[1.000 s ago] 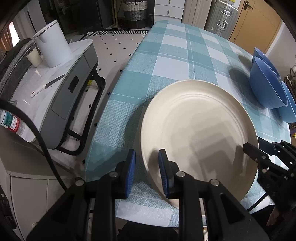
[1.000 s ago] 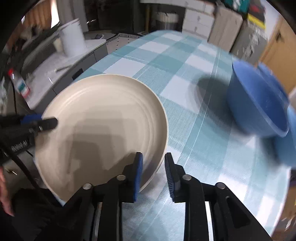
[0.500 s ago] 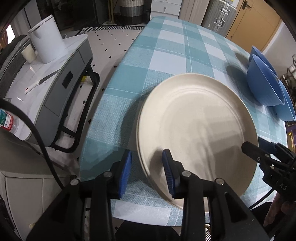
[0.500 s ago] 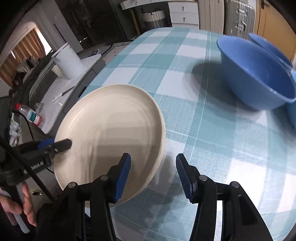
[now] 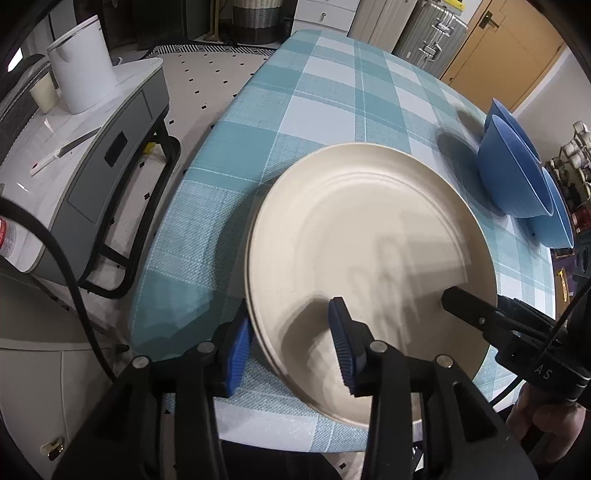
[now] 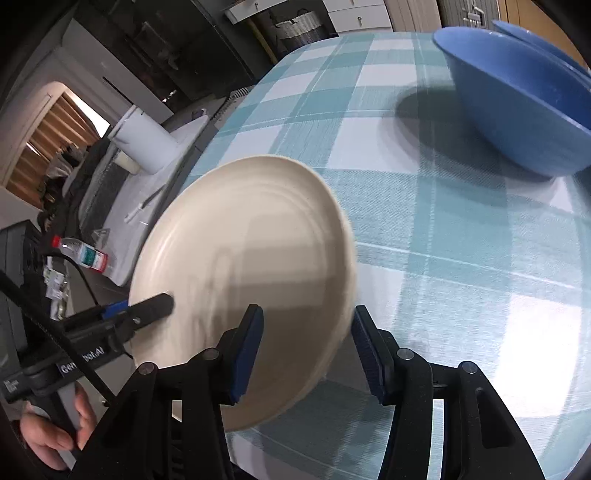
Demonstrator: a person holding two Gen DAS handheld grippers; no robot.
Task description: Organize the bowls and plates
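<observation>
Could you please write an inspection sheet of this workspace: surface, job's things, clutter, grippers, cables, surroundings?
Surface: table under a teal checked cloth.
Job's things: cream plates, stacked, at the near edge; blue bowls at the far right.
Clutter: nothing seen on the table.
Grippers: left gripper and right gripper each straddle the plates' rim, jaws just opened, pads not pressing.
Cables: black cable at the left.
Surroundings: side cart with a white kettle; suitcase.

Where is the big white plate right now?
In both wrist views the cream plate lies on the checked tablecloth near its front edge, left of the blue bowls.
</observation>
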